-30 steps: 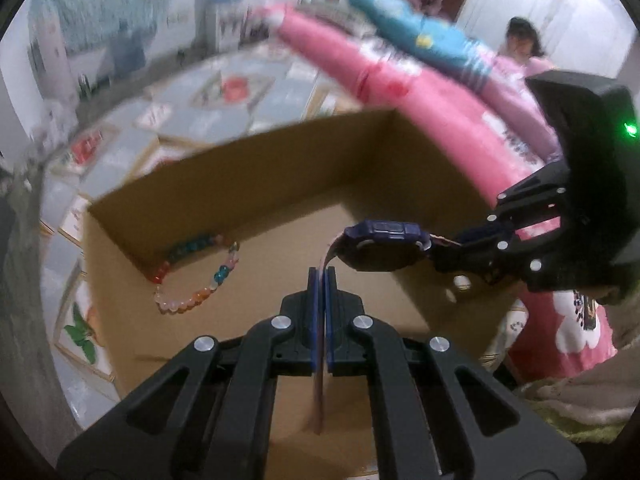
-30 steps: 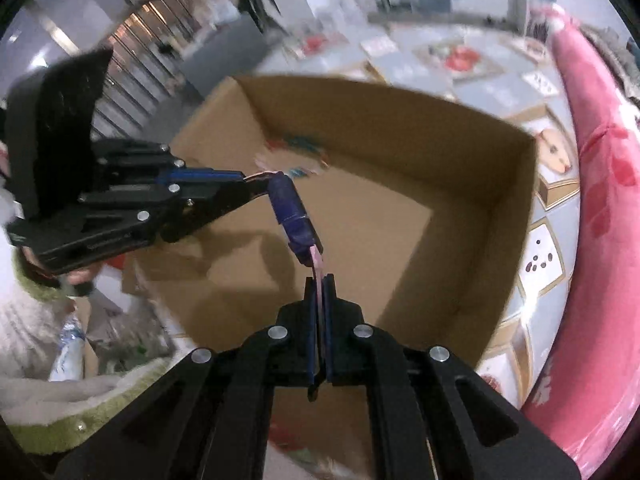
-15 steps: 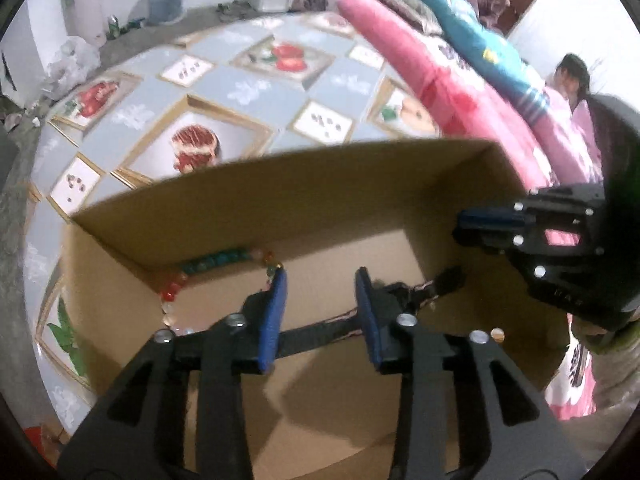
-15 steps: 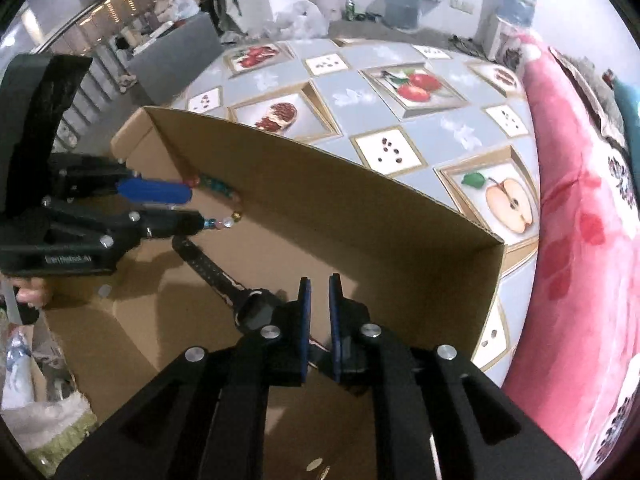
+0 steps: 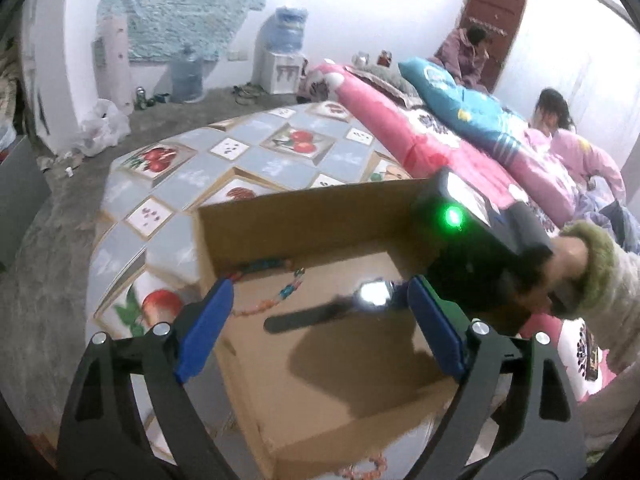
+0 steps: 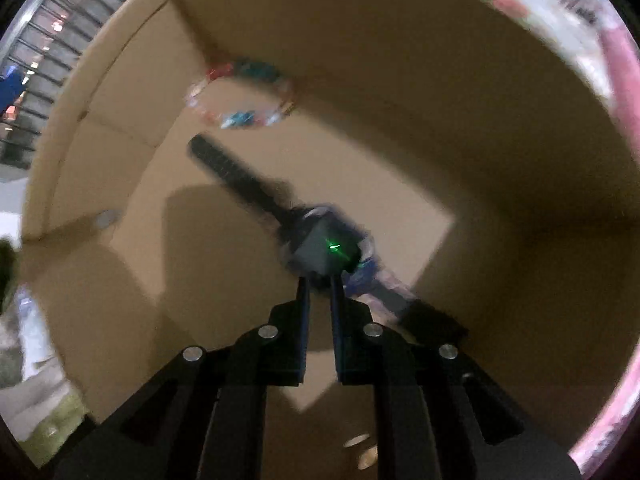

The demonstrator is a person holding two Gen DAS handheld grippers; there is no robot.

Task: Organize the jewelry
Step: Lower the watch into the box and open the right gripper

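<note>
In the left wrist view, the left gripper (image 5: pixel 318 320) fills the lower part of the frame, its blue-padded fingers (image 5: pixel 204 324) spread wide apart and holding nothing. Between them, at frame centre, sits an open brown cardboard box (image 5: pixel 304 220) on a table covered with a blue-grey fruit-print cloth (image 5: pixel 208 168). On the box floor lies a dark-strapped wristwatch (image 5: pixel 344 308), its face glaring white, the strap running toward the lower left. Just beside it, against the far wall in the upper-left corner of the box, lies a multicoloured beaded bracelet (image 5: pixel 272 284). The black body of the right gripper (image 5: pixel 464 252), with a green light, reaches into the box from the right of the frame, held by a hand (image 5: pixel 560 276) in a green-cuffed sleeve.

In the right wrist view, the right gripper (image 6: pixel 319 284) points down into the box (image 6: pixel 400 80), its jaws parted by a narrow gap with nothing between them. The watch (image 6: pixel 280 204) lies flat at frame centre, just beyond the fingertips, its strap stretching to the upper left. The blurred bracelet (image 6: pixel 240 96) rests in the upper left of the frame, near the strap's end.
</note>
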